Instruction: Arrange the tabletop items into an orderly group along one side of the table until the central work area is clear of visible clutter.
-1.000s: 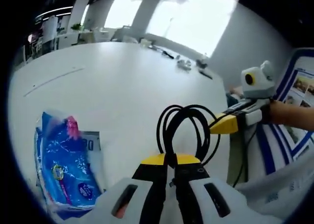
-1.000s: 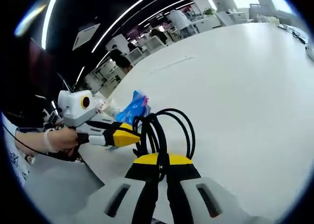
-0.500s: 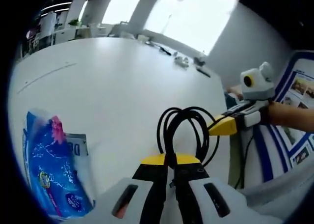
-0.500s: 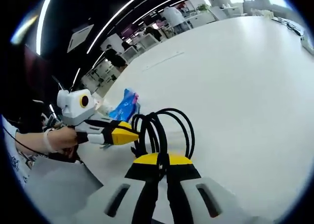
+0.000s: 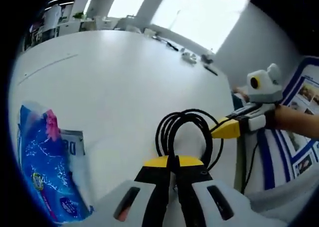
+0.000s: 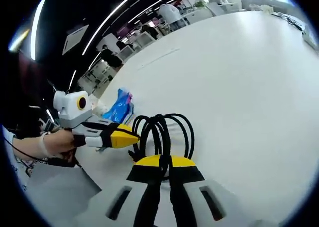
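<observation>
Two grippers, one cable: both hold the same black cable coil.
Cable coil: black cable coil (image 5: 185,137) sits low in the middle of the left gripper view, its loops standing up above the white table (image 5: 124,77). In the right gripper view the coil (image 6: 162,137) is also low in the middle.
Left gripper: left gripper (image 5: 173,162) comes up from the bottom middle of its own view. Its yellow-tipped jaws are pressed together on the bottom of the coil. In the right gripper view it (image 6: 130,135) reaches in from the left, with its yellow tip touching the loops.
Right gripper: right gripper (image 6: 166,162) comes up from the bottom middle of its view, jaws squeezed on the coil. In the left gripper view it (image 5: 219,129) comes in from the right, with its yellow tip at the side of the loops.
Hands: a hand (image 6: 52,143) holds the left gripper at the left edge of the right gripper view. An arm (image 5: 294,121) is behind the right gripper at the right edge of the left gripper view.
Blue packet: blue packet (image 5: 42,162) with pink on it lies flat at the lower left of the left gripper view, well apart from the coil. In the right gripper view it (image 6: 118,106) lies left of the middle, just past the left gripper.
Small things: small items (image 5: 192,57) lie near the far edge of the table, at the top middle. They are too small to tell what they are.
Room: bright windows (image 5: 199,13) at the top of the left gripper view.
</observation>
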The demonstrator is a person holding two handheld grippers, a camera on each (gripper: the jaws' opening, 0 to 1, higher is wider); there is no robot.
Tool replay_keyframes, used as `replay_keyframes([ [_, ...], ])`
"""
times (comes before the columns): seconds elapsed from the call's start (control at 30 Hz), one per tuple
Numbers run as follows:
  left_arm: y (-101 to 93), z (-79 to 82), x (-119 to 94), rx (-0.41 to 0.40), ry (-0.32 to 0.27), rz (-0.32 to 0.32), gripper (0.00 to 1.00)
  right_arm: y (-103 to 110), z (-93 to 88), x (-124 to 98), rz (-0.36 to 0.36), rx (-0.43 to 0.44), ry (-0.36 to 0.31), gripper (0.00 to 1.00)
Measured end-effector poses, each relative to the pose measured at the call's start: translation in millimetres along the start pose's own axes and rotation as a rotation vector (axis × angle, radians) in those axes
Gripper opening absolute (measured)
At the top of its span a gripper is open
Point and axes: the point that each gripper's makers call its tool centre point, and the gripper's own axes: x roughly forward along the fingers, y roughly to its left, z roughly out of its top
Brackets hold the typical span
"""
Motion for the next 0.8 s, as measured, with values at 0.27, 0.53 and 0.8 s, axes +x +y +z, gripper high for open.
replay_keyframes([
  [0.27, -1.2, -0.9, 3, -0.024, 0.012, 0.001, 0.00, -7, -2.3, -1, -0.016, 0.042, -0.006, 0.01],
  [0.53, -3.8, -1.2, 5, -0.017, 0.013, 0.000, 0.00, -11, -3.9, -1, -0.025, 0.043, 0.002, 0.02],
  [0.8, -3.1, -2.0, 7, -0.015, 0.015, 0.007, 0.01, -14, -4.9, 1, -0.042, 0.041, 0.012, 0.02],
])
